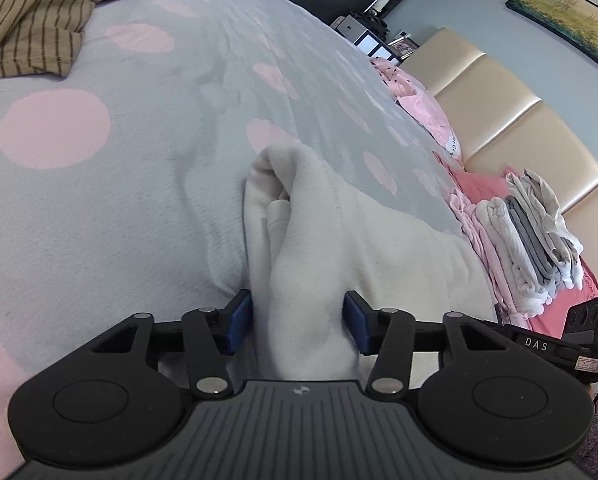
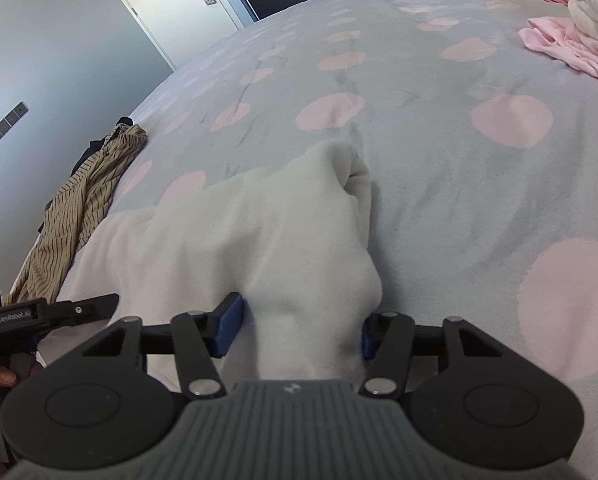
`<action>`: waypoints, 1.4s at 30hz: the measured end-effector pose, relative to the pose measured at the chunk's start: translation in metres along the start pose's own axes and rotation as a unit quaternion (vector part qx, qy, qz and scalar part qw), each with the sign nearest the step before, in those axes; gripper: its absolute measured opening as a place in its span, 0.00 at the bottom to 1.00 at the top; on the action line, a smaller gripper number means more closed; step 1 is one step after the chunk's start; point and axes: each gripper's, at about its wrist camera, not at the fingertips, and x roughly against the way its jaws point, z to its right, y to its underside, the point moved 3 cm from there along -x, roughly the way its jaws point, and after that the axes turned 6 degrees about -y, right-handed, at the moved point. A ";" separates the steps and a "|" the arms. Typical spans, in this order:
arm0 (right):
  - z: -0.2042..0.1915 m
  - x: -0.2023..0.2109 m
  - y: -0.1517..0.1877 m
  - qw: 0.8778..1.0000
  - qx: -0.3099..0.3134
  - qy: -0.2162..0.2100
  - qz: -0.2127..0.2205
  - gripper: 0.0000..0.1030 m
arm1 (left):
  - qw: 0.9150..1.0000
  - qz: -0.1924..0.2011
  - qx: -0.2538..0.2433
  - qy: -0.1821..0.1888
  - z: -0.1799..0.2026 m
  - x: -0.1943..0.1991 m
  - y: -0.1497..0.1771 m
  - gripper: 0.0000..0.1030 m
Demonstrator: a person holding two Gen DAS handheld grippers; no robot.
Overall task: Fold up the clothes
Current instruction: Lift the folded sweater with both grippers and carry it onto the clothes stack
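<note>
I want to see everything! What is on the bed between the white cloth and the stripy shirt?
Nothing: just bare blanket between the white cloth and stripy shirt, in the right wrist view.

A cream garment (image 1: pixel 311 248) lies on a grey, pink-dotted blanket (image 1: pixel 99 200), beside a tan, dark-striped shirt (image 1: pixel 31 20), seemingly.

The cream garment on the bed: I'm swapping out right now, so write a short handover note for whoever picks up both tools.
Left tool: a bunched fold of the cream garment sits between its blue pads, which touch it on both sides.
Right tool: the same, holding the garment's other end.
The garment lies crumpled on the spotted blanket, not yet folded.
Done: a folded stack stands by the headboard.
Left: fold this garment; the striped brown garment at the blanket's edge waits unfolded.
</note>
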 end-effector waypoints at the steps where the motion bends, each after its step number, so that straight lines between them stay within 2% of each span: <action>1: -0.001 0.000 0.000 1.000 -0.002 -0.003 0.002 0.45 | 1.000 0.002 -0.004 0.000 0.002 0.001 0.000 0.39; 3: -0.003 0.003 0.000 1.000 -0.010 -0.009 0.007 0.37 | 1.000 0.006 -0.005 0.002 0.005 0.003 -0.001 0.28; 4: -0.003 0.004 0.000 1.000 -0.015 -0.010 0.010 0.33 | 1.000 0.006 0.000 0.007 0.005 0.005 -0.001 0.27; 6: -0.003 0.008 -0.002 0.999 -0.026 -0.013 0.015 0.30 | 1.000 0.005 0.008 0.011 0.005 0.007 -0.002 0.24; 11: -0.005 0.019 -0.005 0.999 -0.037 -0.025 0.029 0.28 | 0.999 0.014 0.024 0.025 0.006 0.017 -0.005 0.22; 17: -0.019 0.042 -0.011 0.997 -0.043 -0.050 0.049 0.28 | 0.998 0.045 0.003 0.048 0.031 0.043 -0.013 0.21; 23: -0.028 0.078 -0.026 0.992 -0.060 -0.081 0.075 0.27 | 0.993 0.078 0.015 0.089 0.054 0.068 -0.030 0.21; 27: -0.027 0.117 -0.045 0.988 -0.065 -0.098 0.100 0.27 | 0.989 0.085 0.011 0.121 0.086 0.076 -0.044 0.21; 33: -0.011 0.185 -0.089 0.987 -0.051 -0.094 0.117 0.27 | 0.981 0.080 -0.003 0.177 0.157 0.057 -0.070 0.21; 38: 0.024 0.254 -0.134 0.988 -0.047 -0.075 0.130 0.27 | 0.972 0.071 -0.012 0.223 0.230 0.024 -0.094 0.21; 42: 0.058 0.306 -0.172 0.987 -0.048 -0.043 0.147 0.27 | 0.965 0.062 -0.010 0.255 0.289 -0.008 -0.109 0.21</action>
